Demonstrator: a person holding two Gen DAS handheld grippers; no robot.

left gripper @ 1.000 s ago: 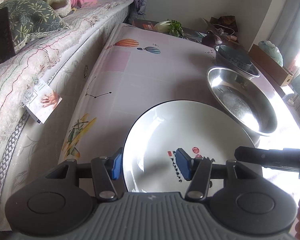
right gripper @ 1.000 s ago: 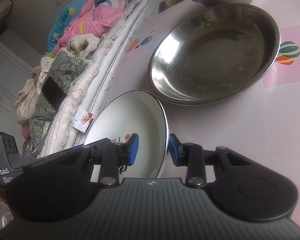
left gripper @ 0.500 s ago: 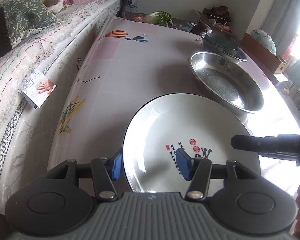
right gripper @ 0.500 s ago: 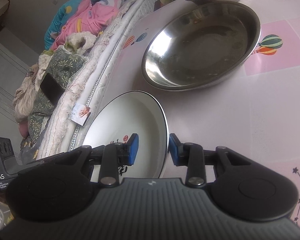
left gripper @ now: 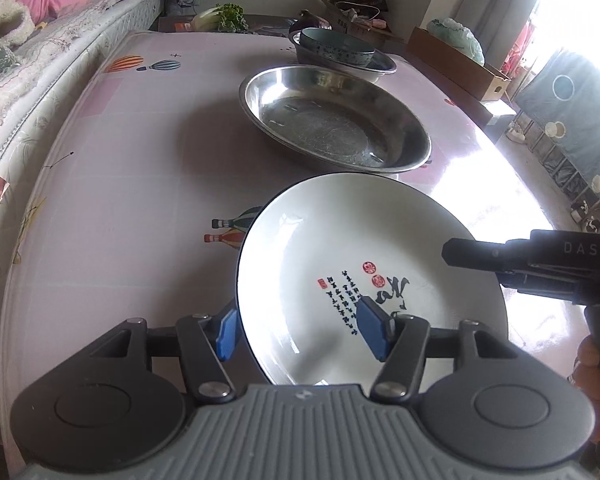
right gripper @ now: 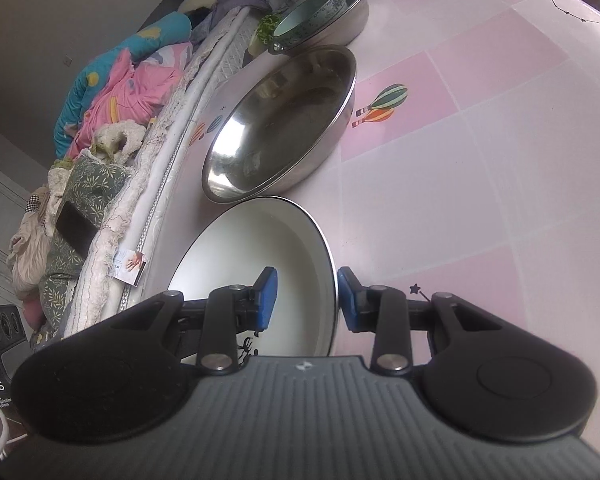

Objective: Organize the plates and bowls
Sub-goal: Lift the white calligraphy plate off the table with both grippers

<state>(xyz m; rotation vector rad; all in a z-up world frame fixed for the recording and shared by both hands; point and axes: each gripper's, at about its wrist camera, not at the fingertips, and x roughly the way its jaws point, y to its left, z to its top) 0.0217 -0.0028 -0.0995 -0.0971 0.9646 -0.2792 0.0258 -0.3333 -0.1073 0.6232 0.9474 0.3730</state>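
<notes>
**Plate (left gripper: pixel 360 248) arrives beside the steel basin; left claw letting go**

Left wrist view.
- White plate, dark rim, red and black print in its well. It sits low on the pink bench (left gripper: pixel 120 160), far rim just short of the steel basin (left gripper: pixel 332 120).
- A second ago the plate sat nearer the bed-side edge. A balloon print now shows at its left rim, so it has crossed the bench toward the basin.
- Left claw (left gripper: pixel 300 332): jaws opening. Near rim is between them, but the pads stand off it, one outside the rim and one over the well. They were closer together a second ago.
- Beyond the basin, a patterned ceramic bowl (left gripper: pixel 332 46) is nested in a second steel basin.
- The right tool's black body reaches in from the right edge.

Right wrist view.
- Right claw (right gripper: pixel 306 300): clamped on the plate's rim, one pad inside the wall and one outside. No change in its spacing.
- The plate (right gripper: pixel 260 248) lies just below the basin (right gripper: pixel 280 120), rims close. Touching or not, cannot tell, nor whether it rests on the bench (right gripper: pixel 500 160).

Reading: the carry looks near done and the left side is releasing. Stacking with the basin probably follows.

Orientation: face up, roughly level. It is round, so it has no long axis. The print's upper end points toward the basin.
</notes>
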